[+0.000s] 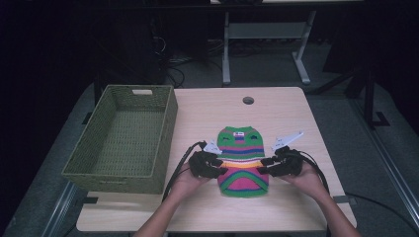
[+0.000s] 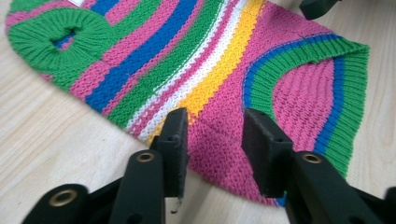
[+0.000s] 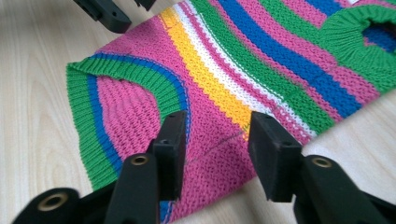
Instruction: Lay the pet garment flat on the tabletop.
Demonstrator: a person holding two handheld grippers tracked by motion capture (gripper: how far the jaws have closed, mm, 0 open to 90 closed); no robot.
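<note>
Two spread grippers (left gripper [image 1: 218, 165], right gripper [image 1: 265, 165]) flank striped sweater [image 1: 242, 160] on pale wood table [image 1: 276, 106], dark room

A pale wooden desk [image 1: 291, 118] stands in the middle of a dim room, with a round cable hole [image 1: 248, 100] near its far edge at 12 o'clock. Light falls mostly on the desk top; everything around it is dark. The floor [image 1: 341, 133] is grey carpet. Beyond the desk, at 12 o'clock, the white legs and crossbar of another table [image 1: 264, 42] rise from the floor, and loose dark cables [image 1: 173, 66] lie on the floor at 11 o'clock. At 2 o'clock dark stands or legs [image 1: 368, 94] are set on the carpet. A metal rail [image 1: 395, 182] runs along the floor at 4 o'clock.
</note>
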